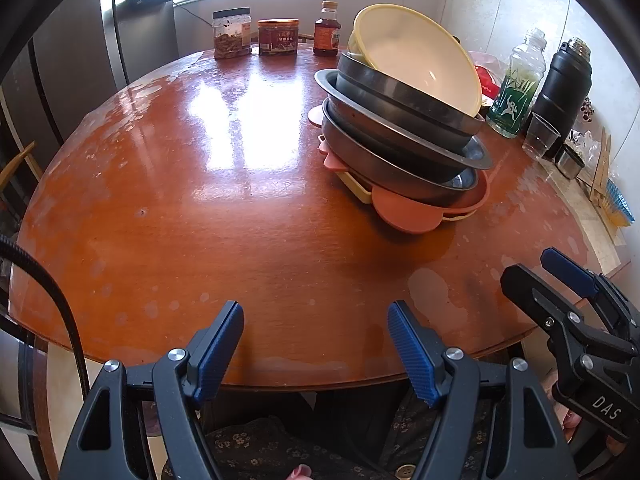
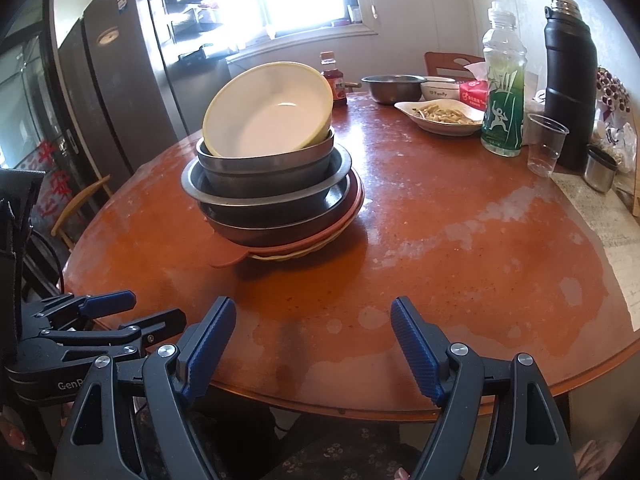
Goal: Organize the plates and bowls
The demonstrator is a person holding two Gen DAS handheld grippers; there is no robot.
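- Nearest, the left gripper (image 1: 316, 328) hangs over the near edge of the round wooden table (image 1: 200, 220), its blue-padded jaws well apart with nothing between them.
- The right gripper (image 2: 314, 324) is just beside it at the same edge, jaws likewise spread wide and empty; each gripper shows in the other's view.
- Below the table edge, dark flower-patterned cloth on the person's lap is visible.
- Further in, toward the middle of the table, stands the stack of plates and bowls (image 2: 276, 184): a pale yellow tray and terracotta plates at the bottom, several metal bowls nested above them, and a cream bowl (image 2: 272, 112) tilted on top.
- To the right of the stack are a clear plastic cup (image 2: 546, 144), a green-labelled bottle (image 2: 502, 92) and a black flask (image 2: 570, 88).
- Behind these lie a dish of food (image 2: 440, 116), a white bowl and a steel bowl (image 2: 394, 88).
- At the far edge stand two jars (image 1: 256, 36) and a sauce bottle (image 1: 327, 30), below a bright window.
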